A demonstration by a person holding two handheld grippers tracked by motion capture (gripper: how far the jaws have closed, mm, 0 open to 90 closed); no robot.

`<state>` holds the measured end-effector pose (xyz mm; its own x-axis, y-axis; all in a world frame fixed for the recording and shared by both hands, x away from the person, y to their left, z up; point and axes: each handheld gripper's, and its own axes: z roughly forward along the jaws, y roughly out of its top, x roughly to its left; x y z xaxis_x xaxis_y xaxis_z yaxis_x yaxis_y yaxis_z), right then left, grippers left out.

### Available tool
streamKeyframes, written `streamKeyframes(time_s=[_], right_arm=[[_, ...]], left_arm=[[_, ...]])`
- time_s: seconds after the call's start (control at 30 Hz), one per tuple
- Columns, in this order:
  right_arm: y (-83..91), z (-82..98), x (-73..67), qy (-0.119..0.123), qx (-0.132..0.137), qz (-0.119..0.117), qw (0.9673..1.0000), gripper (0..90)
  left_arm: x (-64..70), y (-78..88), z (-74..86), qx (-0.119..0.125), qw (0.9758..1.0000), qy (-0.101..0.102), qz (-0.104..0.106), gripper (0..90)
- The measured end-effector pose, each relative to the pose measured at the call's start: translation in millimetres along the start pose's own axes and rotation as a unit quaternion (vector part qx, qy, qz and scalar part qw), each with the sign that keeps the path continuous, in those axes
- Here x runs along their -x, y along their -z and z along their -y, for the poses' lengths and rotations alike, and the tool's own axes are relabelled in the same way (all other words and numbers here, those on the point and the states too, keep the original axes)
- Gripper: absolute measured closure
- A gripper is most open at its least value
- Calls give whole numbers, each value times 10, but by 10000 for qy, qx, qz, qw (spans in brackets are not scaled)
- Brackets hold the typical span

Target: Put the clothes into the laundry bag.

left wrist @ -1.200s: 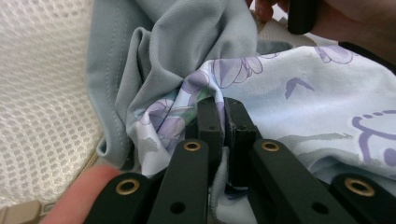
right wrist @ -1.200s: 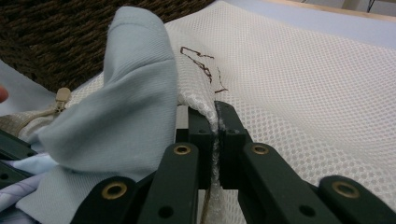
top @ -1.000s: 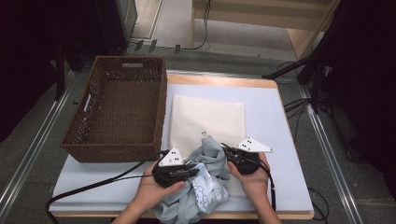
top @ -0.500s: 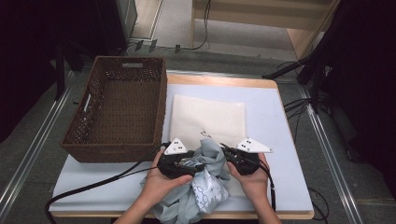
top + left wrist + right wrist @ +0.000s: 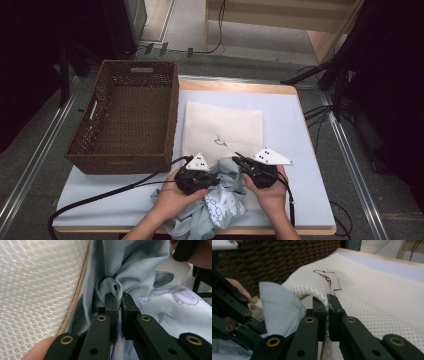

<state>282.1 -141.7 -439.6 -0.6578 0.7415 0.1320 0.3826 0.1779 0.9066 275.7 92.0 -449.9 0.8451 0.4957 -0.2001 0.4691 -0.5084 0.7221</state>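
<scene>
High view: the blue garment (image 5: 210, 207) lies bunched at the mesh bag's (image 5: 225, 130) near edge, not yet inside. The left gripper (image 5: 119, 298) has just closed on garment fabric; the right gripper (image 5: 327, 301) pinches the bag's edge.

My gripper (image 5: 119, 298) rises from the bottom centre of the frame, its two black jaws having just been closing, and they now pinch a bunched fold of the pale blue cloth (image 5: 130, 267) between them. The fabric gathers into a small pucker right above my fingertips and fans out toward the top of the frame. At lower right the cloth turns lighter, printed with purple flowers. The left half of the frame holds the white mesh bag (image 5: 35, 290), its tan edge running diagonally from top centre to lower left. A fingertip (image 5: 37, 350) shows at lower left. At upper right a hand (image 5: 200, 260) holds the other gripper (image 5: 186, 250).
</scene>
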Motion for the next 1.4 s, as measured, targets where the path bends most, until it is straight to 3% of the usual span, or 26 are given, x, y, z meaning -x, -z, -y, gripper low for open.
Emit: streamKeyframes(time_s=[0.07, 0.27, 0.4, 0.5, 0.53, 0.57, 0.6, 0.63, 0.7, 0.73, 0.83, 0.93, 1.0, 1.03, 1.17, 1.27, 1.33, 1.4], right_arm=[[34, -31, -31, 66, 105, -49, 9999, 876], [75, -74, -100, 221, 168, -151, 9995, 875], [80, -68, -86, 173, 159, -153, 9996, 875], [80, -73, -101, 202, 169, -163, 9995, 874], [80, -73, -101, 202, 169, -163, 9995, 874], [83, -73, -101, 204, 169, -163, 9995, 874], [83, -73, -101, 204, 169, -163, 9995, 874], [84, -74, -100, 200, 171, -170, 9995, 873], [86, -77, -104, 209, 170, -178, 9995, 872], [85, -80, -110, 204, 170, -180, 9995, 872], [84, -86, -114, 160, 175, -194, 9995, 872], [84, -79, -96, 150, 168, -181, 9996, 873], [91, -75, -78, 106, 171, -160, 9997, 873], [91, -75, -78, 106, 171, -160, 9997, 873], [86, -69, -73, 95, 156, -161, 9997, 873], [77, -65, -83, 111, 130, -161, 9997, 873], [75, -65, -87, 109, 126, -166, 9997, 873], [75, -67, -89, 102, 121, -164, 9997, 872]], left_arm=[[-8, -7, -6, -14, 10000, 68, -27, 864], [-15, 10, -21, 67, 9984, 236, -512, 865], [-52, -11, -44, -17, 9978, 417, -516, 865], [-45, -9, -40, -27, 9967, 379, -717, 864], [-40, -9, -37, -18, 9957, 383, -841, 864], [-31, -2, -32, -80, 9920, 438, -1177, 864], [-31, -2, -32, -80, 9920, 438, -1177, 865], [-29, -3, -29, -92, 9892, 475, -1381, 865], [-11, -15, -29, -203, 9858, 368, -1627, 864], [-5, -20, -26, -226, 9852, 302, -1675, 864], [11, 4, -14, -101, 9873, 233, -1571, 855], [36, 78, -27, 201, 9902, 226, -1363, 778], [78, 148, -64, 422, 9921, 223, -1158, 618], [99, 191, -87, 550, 9935, 228, -970, 618], [193, 309, -137, 820, 9959, 182, -332, 356], [250, 273, -89, 623, 9979, 129, -92, 285], [250, 193, -26, 332, 9994, 53, -128, 263], [218, 104, 25, 117, 9996, 130, -207, 265]])
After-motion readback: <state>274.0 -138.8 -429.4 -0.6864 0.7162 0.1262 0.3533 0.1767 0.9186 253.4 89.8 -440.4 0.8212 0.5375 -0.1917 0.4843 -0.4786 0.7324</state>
